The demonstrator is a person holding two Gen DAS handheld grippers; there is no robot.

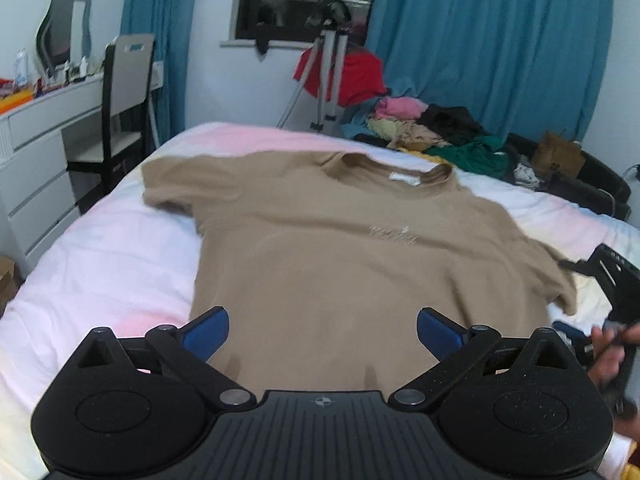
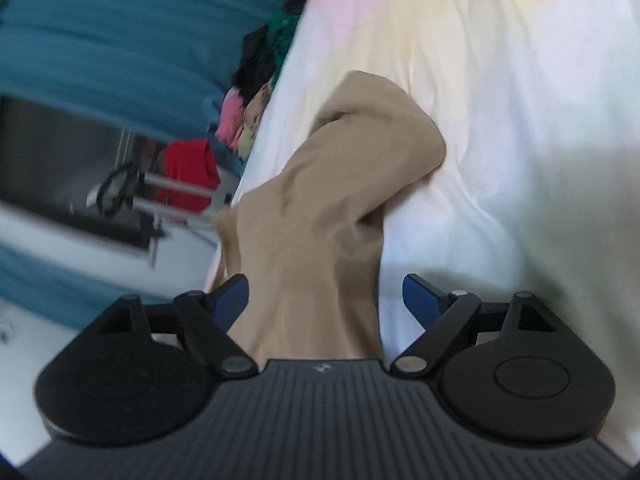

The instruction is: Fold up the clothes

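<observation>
Shirt: a tan T-shirt (image 1: 320,248) lies spread flat, front up, on the bed (image 1: 100,264), collar away from the person.
Left gripper (image 1: 322,332): jaws stand wide apart above the hem; cloth lies below them, nothing is pinched.
Right gripper (image 2: 326,300): jaws wide apart too, empty, with the shirt's sleeve (image 2: 384,136) ahead of them on the sheet.
Stage: judged, the shirt is laid out and no fold is made yet.
Risk, sleeve: it is bunched and creased; folding over it as it lies would likely lock the wrinkle in.
Risk, grip: closing on the soft sheet together with the cloth could drag the bedding up with the shirt.
Risk, blur: the right view is smeared, so a grab now may miss the edge.
Left view only: the whole shirt, the pile of clothes (image 1: 432,128) at the far corner, a hand (image 1: 612,352) on the other tool.
Right view only: the rumpled sleeve up close.
</observation>
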